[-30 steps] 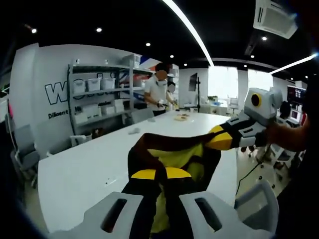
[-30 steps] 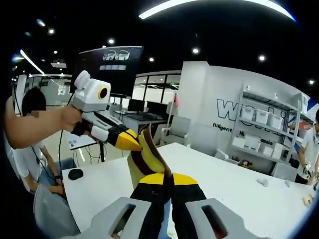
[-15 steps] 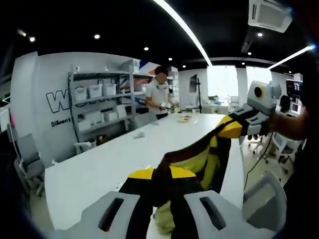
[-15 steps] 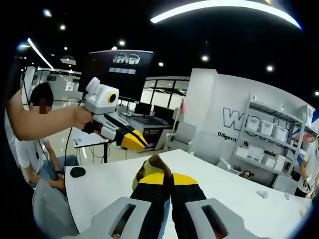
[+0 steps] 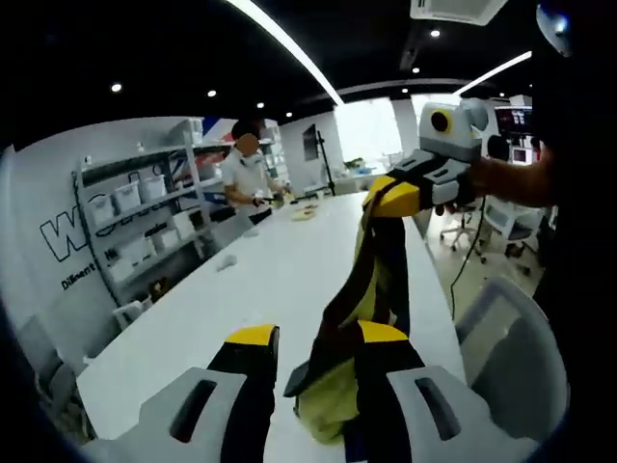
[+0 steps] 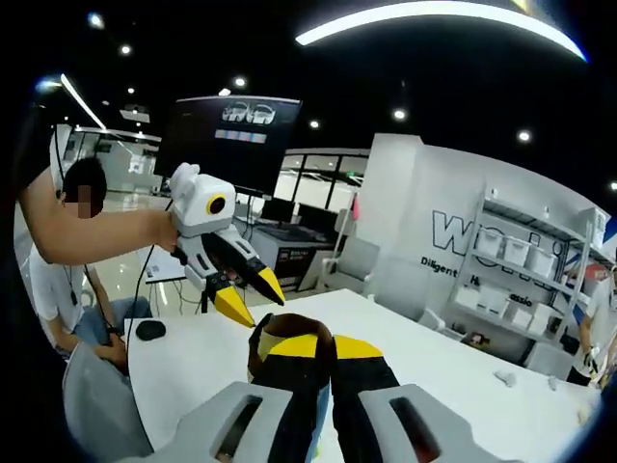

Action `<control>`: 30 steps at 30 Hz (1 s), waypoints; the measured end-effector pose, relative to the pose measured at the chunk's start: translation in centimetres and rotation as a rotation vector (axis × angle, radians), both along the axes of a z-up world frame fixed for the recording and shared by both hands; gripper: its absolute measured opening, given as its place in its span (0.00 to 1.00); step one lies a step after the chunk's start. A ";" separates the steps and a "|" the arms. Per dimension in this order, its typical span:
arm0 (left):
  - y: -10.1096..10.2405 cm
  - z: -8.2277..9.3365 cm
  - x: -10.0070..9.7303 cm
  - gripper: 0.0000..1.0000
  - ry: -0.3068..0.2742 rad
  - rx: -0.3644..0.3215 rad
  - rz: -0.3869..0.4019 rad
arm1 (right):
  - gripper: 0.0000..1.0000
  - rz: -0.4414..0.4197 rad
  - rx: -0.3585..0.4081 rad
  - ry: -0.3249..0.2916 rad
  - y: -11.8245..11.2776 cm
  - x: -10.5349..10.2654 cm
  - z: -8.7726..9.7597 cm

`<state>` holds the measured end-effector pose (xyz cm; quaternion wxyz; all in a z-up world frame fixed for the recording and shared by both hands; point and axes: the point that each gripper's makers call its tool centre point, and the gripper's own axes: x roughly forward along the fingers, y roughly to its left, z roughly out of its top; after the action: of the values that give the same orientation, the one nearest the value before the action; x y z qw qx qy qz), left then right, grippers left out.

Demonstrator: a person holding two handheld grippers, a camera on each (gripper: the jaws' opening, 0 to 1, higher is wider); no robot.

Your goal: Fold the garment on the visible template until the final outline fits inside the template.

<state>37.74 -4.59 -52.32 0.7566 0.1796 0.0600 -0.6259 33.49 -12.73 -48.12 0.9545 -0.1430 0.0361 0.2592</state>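
The left gripper point(image 6: 241, 292) has just spread its jaws, releasing the yellow-and-brown garment point(image 5: 371, 280), which hangs above the white table point(image 5: 241, 289) pinched only by the right gripper point(image 6: 310, 352), so refolding awaits

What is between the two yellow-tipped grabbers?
In the left gripper view, the garment hangs from the right gripper down toward the open left gripper.

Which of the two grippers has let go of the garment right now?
The left gripper: its yellow-tipped jaws stand apart with nothing between them. The right gripper is clamped on the brown and yellow garment, which hangs from it above the white table.
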 end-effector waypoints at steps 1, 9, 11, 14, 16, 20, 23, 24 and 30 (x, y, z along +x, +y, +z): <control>0.0 0.0 0.0 0.36 -0.001 0.002 -0.001 | 0.00 0.002 0.002 0.001 0.0 0.0 0.0; -0.6 -1.3 -0.2 0.41 0.049 0.016 -0.087 | 0.00 0.014 -0.006 0.000 0.2 -0.1 -0.1; -0.9 -1.8 -0.1 0.41 0.026 0.028 -0.105 | 0.00 0.014 -0.010 0.000 0.1 -0.1 0.0; -1.3 -2.6 0.5 0.39 0.012 0.054 -0.107 | 0.00 0.015 -0.007 -0.001 0.0 -0.2 0.0; -1.6 -3.4 0.9 0.35 0.008 0.084 -0.117 | 0.00 0.017 -0.004 0.001 -0.1 -0.2 0.0; -2.0 -4.2 1.0 0.32 0.016 0.125 -0.140 | 0.00 0.020 -0.008 0.000 -0.2 -0.3 0.1; -2.4 -4.5 1.0 0.31 0.022 0.126 -0.151 | 0.00 0.020 0.000 -0.002 -0.3 -0.3 0.2; -2.4 -4.7 1.4 0.31 0.030 0.125 -0.151 | 0.00 0.018 -0.001 -0.004 -0.4 -0.2 0.2; -2.9 -5.1 1.7 0.08 0.045 0.122 -0.143 | 0.00 0.013 0.007 -0.004 -0.8 -0.2 0.2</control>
<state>39.47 -7.44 -57.40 0.6961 0.2149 0.1022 -0.6774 33.31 -13.50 -47.92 0.9534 -0.1406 0.0326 0.2650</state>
